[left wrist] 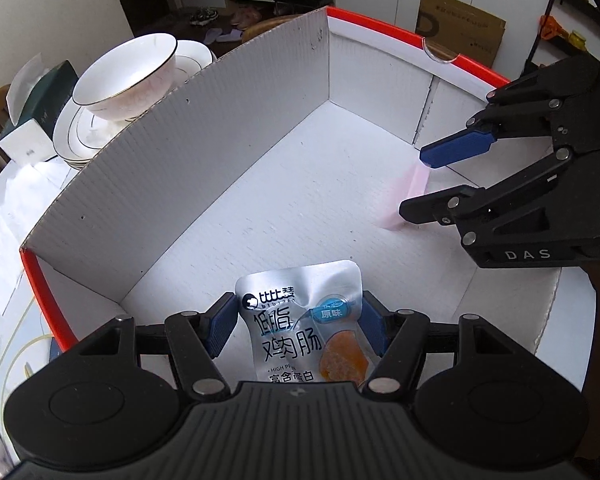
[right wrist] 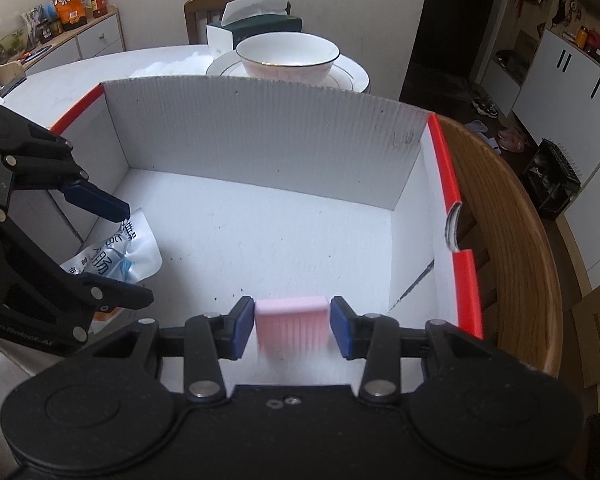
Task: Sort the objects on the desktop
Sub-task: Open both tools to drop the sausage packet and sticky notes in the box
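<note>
A white cardboard box with red edges (left wrist: 188,152) (right wrist: 268,140) stands on the table. My left gripper (left wrist: 296,322) is over the box's near end with a silver snack pouch (left wrist: 304,320) between its blue pads, which stand just beside the pouch's edges. The pouch (right wrist: 116,252) and the left gripper (right wrist: 120,252) also show in the right wrist view. My right gripper (right wrist: 292,322) is over the box with a blurred pink block (right wrist: 291,322) between its pads, small gaps either side. In the left wrist view the pink block (left wrist: 410,196) looks blurred below the right gripper (left wrist: 416,182).
A white bowl (left wrist: 128,72) (right wrist: 288,56) sits on stacked plates (left wrist: 80,136) behind the box. A green tissue box (left wrist: 40,108) (right wrist: 256,24) stands beyond. A wooden chair back (right wrist: 508,240) curves along the box's right side.
</note>
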Available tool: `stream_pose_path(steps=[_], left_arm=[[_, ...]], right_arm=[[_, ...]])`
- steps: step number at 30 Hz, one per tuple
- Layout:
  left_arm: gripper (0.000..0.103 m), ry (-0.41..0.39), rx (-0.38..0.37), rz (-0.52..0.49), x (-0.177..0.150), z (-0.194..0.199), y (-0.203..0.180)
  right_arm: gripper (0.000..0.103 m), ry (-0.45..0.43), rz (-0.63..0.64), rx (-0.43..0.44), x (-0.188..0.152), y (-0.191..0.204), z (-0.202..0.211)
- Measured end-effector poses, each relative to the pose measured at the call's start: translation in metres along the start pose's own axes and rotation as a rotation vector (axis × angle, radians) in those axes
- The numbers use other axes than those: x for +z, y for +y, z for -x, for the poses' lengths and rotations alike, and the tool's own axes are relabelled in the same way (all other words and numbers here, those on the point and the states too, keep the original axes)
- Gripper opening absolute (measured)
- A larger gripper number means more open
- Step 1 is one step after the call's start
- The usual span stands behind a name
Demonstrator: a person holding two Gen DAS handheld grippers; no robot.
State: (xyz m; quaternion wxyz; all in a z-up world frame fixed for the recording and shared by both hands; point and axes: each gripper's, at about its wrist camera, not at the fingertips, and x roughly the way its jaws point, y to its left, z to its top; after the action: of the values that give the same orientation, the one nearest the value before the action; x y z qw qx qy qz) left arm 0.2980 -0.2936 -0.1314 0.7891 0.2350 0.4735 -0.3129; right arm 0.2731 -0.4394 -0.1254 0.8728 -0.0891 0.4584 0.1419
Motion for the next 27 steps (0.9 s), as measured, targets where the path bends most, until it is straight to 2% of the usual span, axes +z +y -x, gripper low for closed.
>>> stream_pose_path(steps=[9,11,16,27], left_arm=[[0.065,-0.025,-0.015,0.033,-0.002,0.009,0.002],[0.066,-0.037,-0.013,0.041,-0.003,0.012,0.002],[0.068,-0.089,-0.009,0.069,-0.006,0.027,0.006],[0.068,-0.191,0.032,0.166,-0.022,0.061,0.017]], right_arm=[[0.046,-0.006,-0.009,0.017,-0.005,0.0,0.006],[0.052,-0.015,-0.015,0.031,-0.005,0.0,0.008],[0.063,-0.042,-0.015,0.044,-0.004,0.003,0.017],[0.071,-0.104,-0.043,0.084,-0.003,0.003,0.04]])
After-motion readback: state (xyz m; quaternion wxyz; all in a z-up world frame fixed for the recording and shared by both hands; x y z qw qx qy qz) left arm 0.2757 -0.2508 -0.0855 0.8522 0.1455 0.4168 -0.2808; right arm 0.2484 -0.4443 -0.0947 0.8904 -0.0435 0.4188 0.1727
